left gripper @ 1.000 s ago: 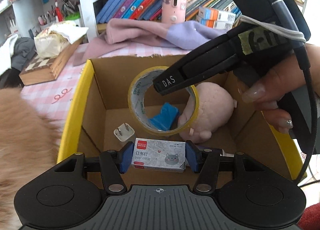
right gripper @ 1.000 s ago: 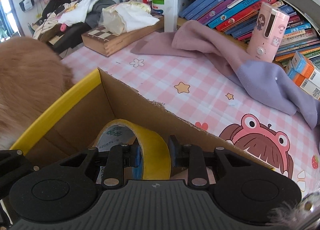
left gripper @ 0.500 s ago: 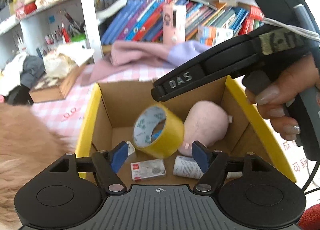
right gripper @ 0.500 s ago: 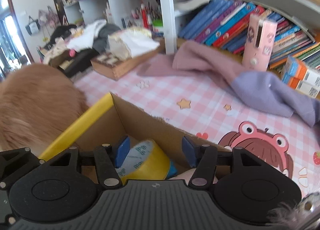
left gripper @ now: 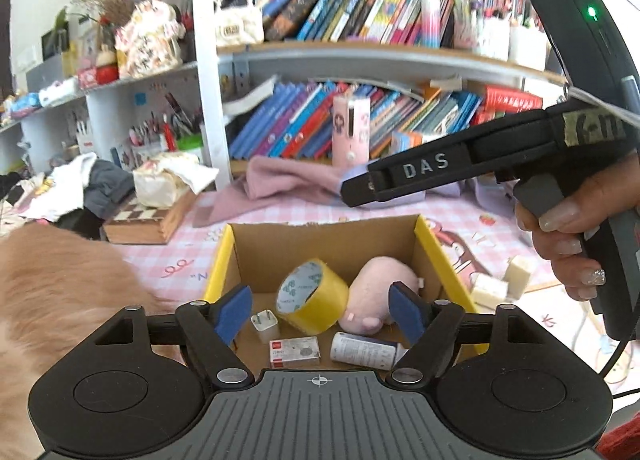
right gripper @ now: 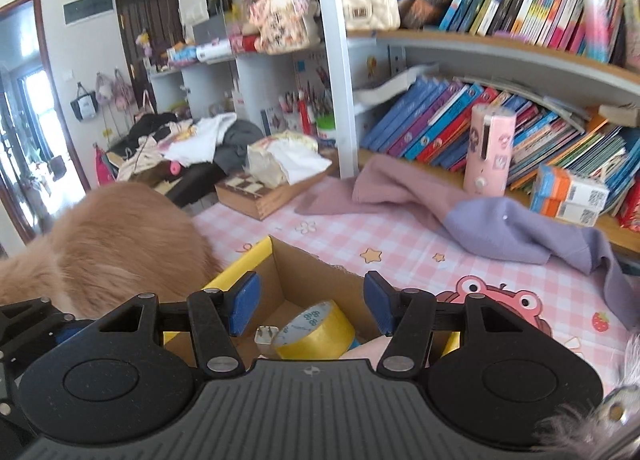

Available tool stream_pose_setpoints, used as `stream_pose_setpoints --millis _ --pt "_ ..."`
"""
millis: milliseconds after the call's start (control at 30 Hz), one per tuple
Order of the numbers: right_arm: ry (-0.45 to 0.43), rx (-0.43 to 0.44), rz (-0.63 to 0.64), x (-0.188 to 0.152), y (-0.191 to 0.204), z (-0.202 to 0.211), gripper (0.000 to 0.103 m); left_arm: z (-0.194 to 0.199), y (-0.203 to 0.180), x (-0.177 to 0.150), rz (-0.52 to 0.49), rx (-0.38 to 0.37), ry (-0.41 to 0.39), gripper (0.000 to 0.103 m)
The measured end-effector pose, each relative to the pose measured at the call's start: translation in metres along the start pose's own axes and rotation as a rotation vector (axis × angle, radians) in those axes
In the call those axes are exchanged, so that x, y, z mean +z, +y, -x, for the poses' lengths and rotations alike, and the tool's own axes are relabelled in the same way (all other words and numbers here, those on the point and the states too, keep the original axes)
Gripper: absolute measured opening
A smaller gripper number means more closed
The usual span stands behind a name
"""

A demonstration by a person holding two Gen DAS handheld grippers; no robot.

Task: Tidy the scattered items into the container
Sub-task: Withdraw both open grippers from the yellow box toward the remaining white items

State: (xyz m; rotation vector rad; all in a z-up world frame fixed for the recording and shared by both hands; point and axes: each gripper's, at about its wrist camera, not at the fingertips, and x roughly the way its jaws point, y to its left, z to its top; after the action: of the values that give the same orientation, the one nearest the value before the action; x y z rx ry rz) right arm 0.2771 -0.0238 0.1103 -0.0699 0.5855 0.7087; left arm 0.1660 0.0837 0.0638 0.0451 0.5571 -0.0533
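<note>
left gripper (left gripper: 320, 310) jaws opening, empty | right gripper (right gripper: 306, 302) jaws apart, empty (tape roll (left gripper: 312, 296) in box (left gripper: 436, 256))

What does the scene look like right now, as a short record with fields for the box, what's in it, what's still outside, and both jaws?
container: cardboard box, yellow side flaps, open top
inside: yellow tape roll, pink plush, white plug, staple box, white tube
outside: two pale blocks right of box
left gripper: jaws opening, nothing between
right gripper: jaws apart, empty
</note>
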Motion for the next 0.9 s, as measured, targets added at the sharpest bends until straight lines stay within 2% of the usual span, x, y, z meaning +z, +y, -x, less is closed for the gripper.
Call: stream_pose_setpoints --millis 367,533,700,900 --pt "-0.038 -0.049 -0.025 -0.039 0.024 0.077 0.056 0.065 -0.013 -0.028 -0.01 -0.002 -0.051 0.079" --pt "-0.046 -0.102 -0.013 -0.064 0.032 0.106 0.056 0.088 -0.016 -0.045 0.007 0.013 -0.069 0.079" --pt "-0.047 -0.172 0.0 -0.094 0.033 0.132 0.056 0.1 -0.017 -0.061 0.026 0.03 -0.053 0.079" --pt "-0.025 -0.228 -0.001 -0.13 0.039 0.154 0.056 0.111 -0.022 -0.076 -0.002 0.023 -0.037 0.079"
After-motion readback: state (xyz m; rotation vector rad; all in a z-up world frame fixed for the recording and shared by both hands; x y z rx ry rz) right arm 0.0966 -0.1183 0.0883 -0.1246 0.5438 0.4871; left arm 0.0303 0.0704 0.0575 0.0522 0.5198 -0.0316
